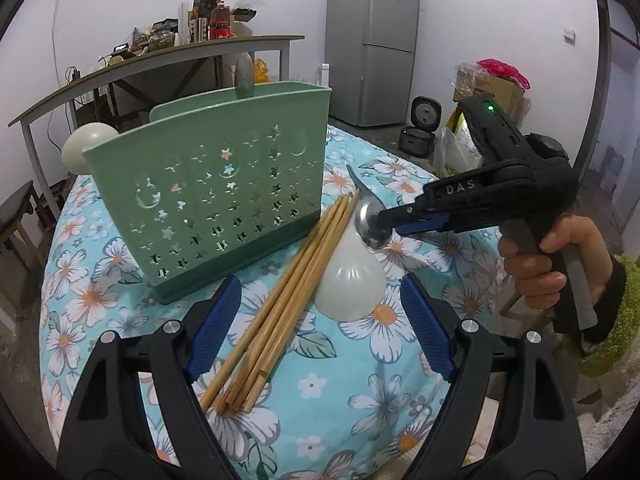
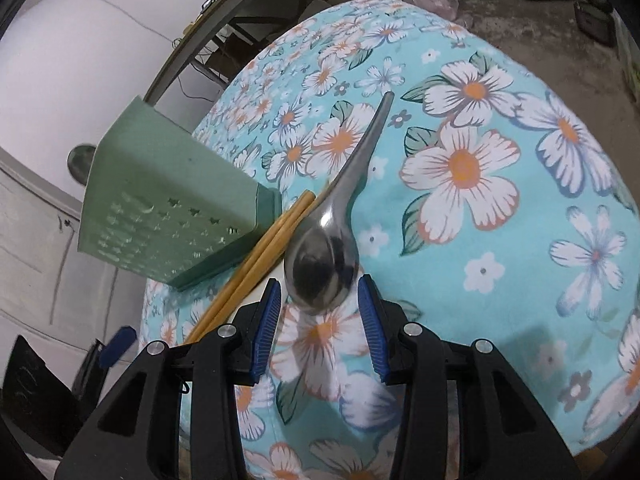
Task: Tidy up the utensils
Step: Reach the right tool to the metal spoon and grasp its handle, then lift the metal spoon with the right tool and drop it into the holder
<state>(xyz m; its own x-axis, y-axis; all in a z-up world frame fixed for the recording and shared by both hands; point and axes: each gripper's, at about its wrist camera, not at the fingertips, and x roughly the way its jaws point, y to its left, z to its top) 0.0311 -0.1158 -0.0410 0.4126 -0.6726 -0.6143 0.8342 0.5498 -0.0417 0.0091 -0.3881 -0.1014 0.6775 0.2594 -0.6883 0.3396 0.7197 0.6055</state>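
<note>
The left tool hangs low over the counter with its blue pads spread wide and nothing between them; under it lie a bundle of bamboo chopsticks and a white ladle-shaped spoon, bowl toward the camera. To the left of these stands a green utensil holder, upright, pierced with star-shaped holes, with a metal spoon handle sticking up above its rim and a round cream-coloured bowl of another utensil showing at its left edge. The chopsticks lie diagonally with their far tips just beside the holder's base. Further right, a steel spoon rests across the white spoon, its handle pointing away over the flowered cloth. The right tool reaches in from the right, held by a hand in a fuzzy green sleeve. In the right wrist view its jaws stand half open on either side of the steel spoon's bowl, the pads not pressing on it.
</note>
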